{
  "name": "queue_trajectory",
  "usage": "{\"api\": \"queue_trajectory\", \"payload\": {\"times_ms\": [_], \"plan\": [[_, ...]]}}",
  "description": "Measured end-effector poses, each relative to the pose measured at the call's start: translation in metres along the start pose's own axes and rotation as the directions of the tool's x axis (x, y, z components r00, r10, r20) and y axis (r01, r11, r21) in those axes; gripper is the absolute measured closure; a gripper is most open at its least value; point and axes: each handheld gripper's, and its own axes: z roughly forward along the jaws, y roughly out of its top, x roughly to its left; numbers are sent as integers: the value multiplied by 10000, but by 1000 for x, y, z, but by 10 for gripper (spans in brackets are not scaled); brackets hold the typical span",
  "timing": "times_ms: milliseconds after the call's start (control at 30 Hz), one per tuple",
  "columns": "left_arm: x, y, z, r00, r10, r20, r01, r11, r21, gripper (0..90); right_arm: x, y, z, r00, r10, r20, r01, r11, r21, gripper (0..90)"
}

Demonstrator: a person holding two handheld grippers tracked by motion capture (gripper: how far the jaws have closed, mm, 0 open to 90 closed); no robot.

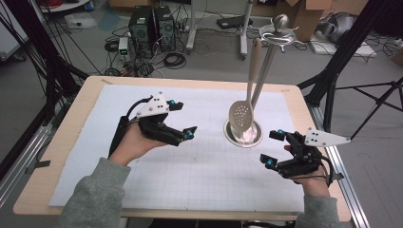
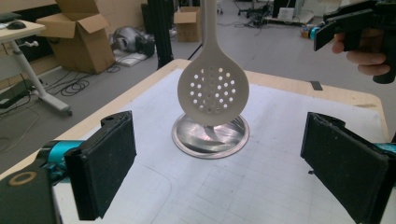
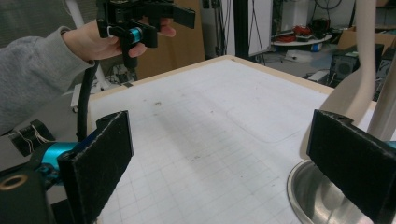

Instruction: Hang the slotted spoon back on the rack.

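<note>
Both grippers, left gripper (image 1: 182, 121) and right gripper (image 1: 273, 147), are hovering with jaws spread and empty, flanking the slotted spoon (image 1: 241, 115) hanging at 12 o'clock; the right should be closing squarely on its handle.

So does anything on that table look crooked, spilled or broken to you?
Nothing stands out. The pale perforated skimmer spoon hangs from the shiny metal stand, bowl down over the round base, as it should. The white gridded mat lies flat. Both grippers, left and right, are open.
</note>
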Motion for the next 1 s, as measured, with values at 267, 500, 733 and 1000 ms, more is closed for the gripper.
{"api": "queue_trajectory", "payload": {"times_ms": [267, 500, 733, 1000], "plan": [[6, -12, -29, 9989, -249, -406, 225, 9981, -570, 101, 1, 1, 1, 10000, -29, 53, 29, 10000, 58, 60], [13, -24, -47, 9975, -516, -475, 478, 9959, -770, 80, 1, 1, 3, 9999, -58, 98, 57, 10000, 46, 60], [19, -32, -63, 9958, -671, -622, 608, 9934, -977, 78, 1, 1, 5, 9999, -83, 122, 82, 9999, 103, 60], [21, -40, -82, 9920, -569, -1126, 444, 9929, -1107, 68, 0, 1, 7, 9998, -102, 156, 100, 9999, 102, 60]]}}
